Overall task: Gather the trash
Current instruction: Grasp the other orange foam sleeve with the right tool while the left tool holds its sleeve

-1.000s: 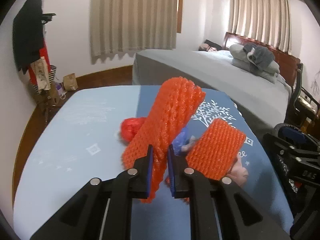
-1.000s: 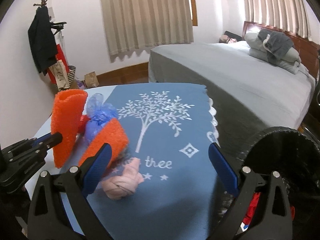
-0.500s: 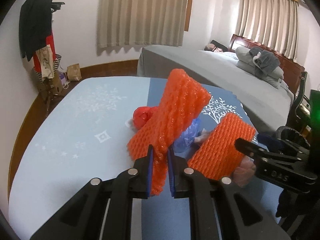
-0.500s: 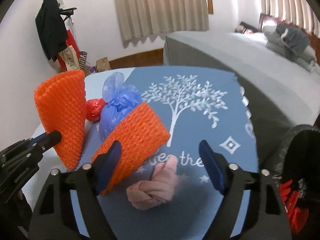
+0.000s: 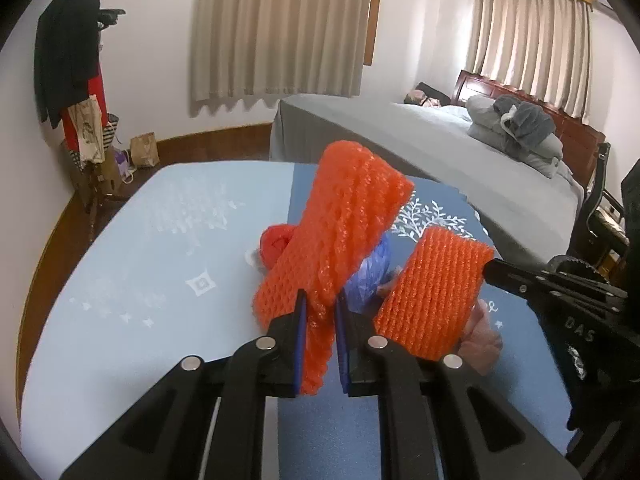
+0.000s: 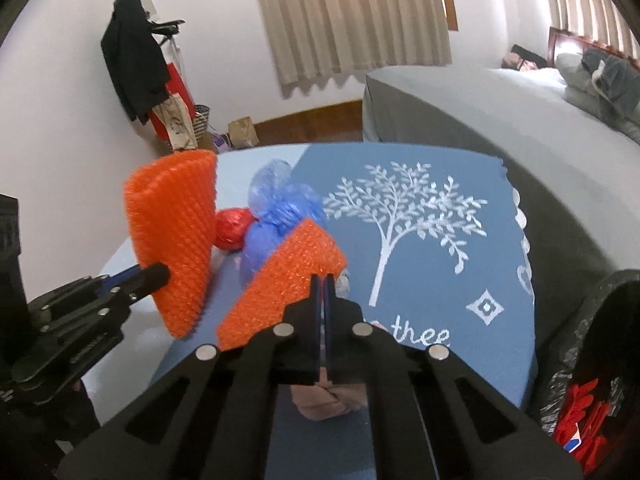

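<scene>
Foam nets sit clamped in both tools: left gripper (image 5: 320, 334) pinches the taller orange foam net (image 5: 340, 236), right gripper (image 6: 323, 300) the shorter net's (image 6: 288, 280) corner, above the table's (image 6: 440, 280) right edge. Lift gently; that thin corner bite may slip before the bin (image 6: 592, 360).

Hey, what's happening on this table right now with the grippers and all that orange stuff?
A person is collecting trash with two handheld grippers. The left gripper is shut on one orange foam net, holding it up off the tablecloth. The right gripper has clamped shut at the edge of a second orange foam net. A blue bag, a red wad and a pink wad lie on the table. A black-lined bin waits at the right.
</scene>
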### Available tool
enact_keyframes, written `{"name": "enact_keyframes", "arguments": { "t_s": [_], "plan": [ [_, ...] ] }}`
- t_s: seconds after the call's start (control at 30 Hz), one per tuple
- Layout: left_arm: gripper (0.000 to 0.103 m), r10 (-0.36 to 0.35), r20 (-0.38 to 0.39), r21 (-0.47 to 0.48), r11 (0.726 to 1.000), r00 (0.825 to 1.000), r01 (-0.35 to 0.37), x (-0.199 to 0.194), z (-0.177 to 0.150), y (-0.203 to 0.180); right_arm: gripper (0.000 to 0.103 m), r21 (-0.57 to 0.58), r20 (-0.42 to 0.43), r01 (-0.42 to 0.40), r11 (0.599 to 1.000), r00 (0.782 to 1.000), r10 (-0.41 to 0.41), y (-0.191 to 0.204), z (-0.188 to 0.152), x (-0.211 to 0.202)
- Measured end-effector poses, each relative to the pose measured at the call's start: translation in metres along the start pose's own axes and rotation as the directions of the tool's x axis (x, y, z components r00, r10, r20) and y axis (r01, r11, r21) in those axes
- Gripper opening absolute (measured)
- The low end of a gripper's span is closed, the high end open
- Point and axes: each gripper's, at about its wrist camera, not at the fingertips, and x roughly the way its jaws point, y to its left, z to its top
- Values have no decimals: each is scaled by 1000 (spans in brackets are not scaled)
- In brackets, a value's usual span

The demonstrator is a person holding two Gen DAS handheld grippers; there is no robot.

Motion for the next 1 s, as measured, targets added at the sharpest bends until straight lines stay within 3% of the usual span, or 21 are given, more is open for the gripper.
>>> {"name": "enact_keyframes", "arguments": {
  "t_s": [0.2, 0.27, 0.33, 0.53, 0.63, 0.73, 0.77, 0.8, 0.83, 0.9, 1.0],
  "plan": [
    [13, 5, 2, 16, 1000, 1000, -5, -5, -2, -3, 4, -18, -4, 23, 1000, 1000, -23, 5, 3, -4],
    [13, 4, -8, 13, 1000, 1000, -3, -2, -4, -3, 12, -5, -27, 37, 999, 999, -37, 2, 1, 1],
    [13, -1, -18, 11, 1000, 1000, 1, 2, -6, -3, 40, 6, -40, 47, 999, 998, -46, -1, -1, 6],
    [13, -4, -37, 19, 1000, 999, 5, 12, -9, -4, 58, 18, -69, 63, 998, 996, -62, -7, -6, 22],
    [13, -2, -40, 19, 1000, 999, 3, 15, -7, -2, 60, 29, -74, 55, 998, 996, -53, -11, -4, 30],
    [13, 3, -41, 16, 1000, 999, -3, 18, -7, 1, 58, 28, -82, 30, 999, 996, -27, -12, -1, 36],
    [13, 4, -42, 14, 1000, 999, -4, 19, -6, 2, 51, 25, -86, 8, 1000, 996, -6, -12, 0, 39],
    [13, 5, -43, 13, 1000, 999, -4, 19, -6, 3, 33, 22, -91, -10, 1000, 996, 12, -12, 1, 40],
    [13, 5, -43, 12, 1000, 999, -4, 20, -6, 3, 22, 22, -95, -29, 999, 995, 31, -11, 2, 42],
    [13, 4, -44, 13, 1000, 999, -3, 20, -5, 4, 13, 28, -80, -58, 998, 995, 60, -11, 4, 38],
    [13, 3, -38, 16, 1000, 999, -2, 17, -3, 3, 11, 28, -50, -82, 996, 995, 83, -8, 9, 27]
  ]
}}
